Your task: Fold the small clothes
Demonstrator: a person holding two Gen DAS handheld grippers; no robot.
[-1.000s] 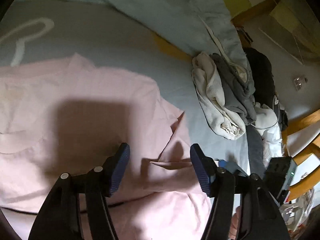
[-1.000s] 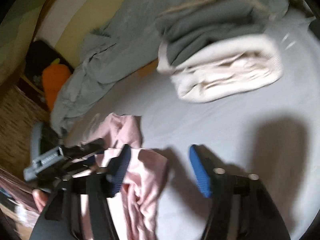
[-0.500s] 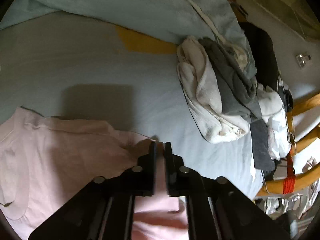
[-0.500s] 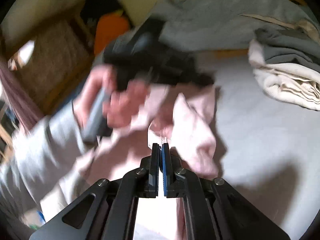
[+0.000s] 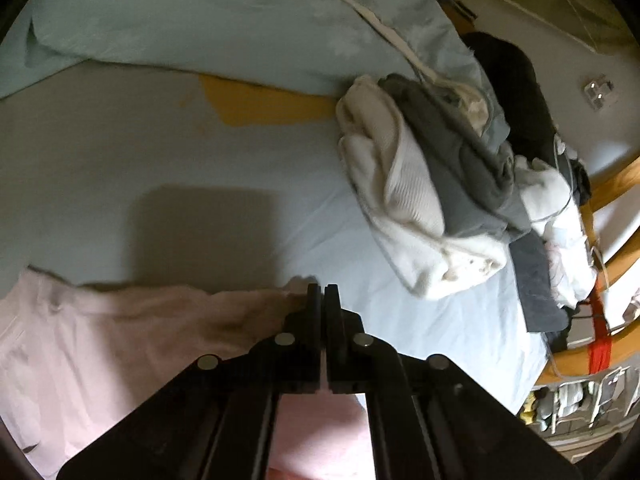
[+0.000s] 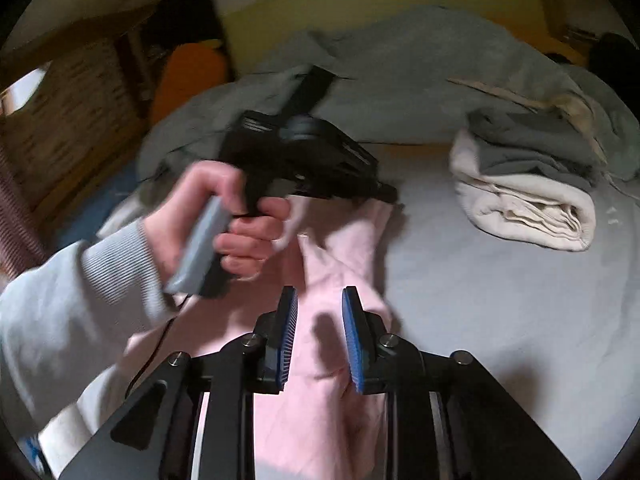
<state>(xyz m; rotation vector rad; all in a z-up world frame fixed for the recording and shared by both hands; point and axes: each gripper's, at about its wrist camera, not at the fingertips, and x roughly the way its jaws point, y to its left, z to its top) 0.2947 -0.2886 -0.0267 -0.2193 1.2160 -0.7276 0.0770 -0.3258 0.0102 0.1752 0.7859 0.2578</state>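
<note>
A small pink garment lies on the pale bed sheet. My left gripper is shut on its upper right edge and holds that edge up. In the right wrist view the same pink garment hangs from the left gripper, which a hand holds. My right gripper is open, its blue pads on either side of a pink fold without clamping it.
A stack of folded cream and grey clothes sits on the bed to the right and also shows in the right wrist view. A light blue duvet is bunched along the far side. A wooden bed frame runs at the right.
My left gripper closed on the pink garment's edge and has lifted it. My right gripper, shut on the garment half a second ago, has opened.
</note>
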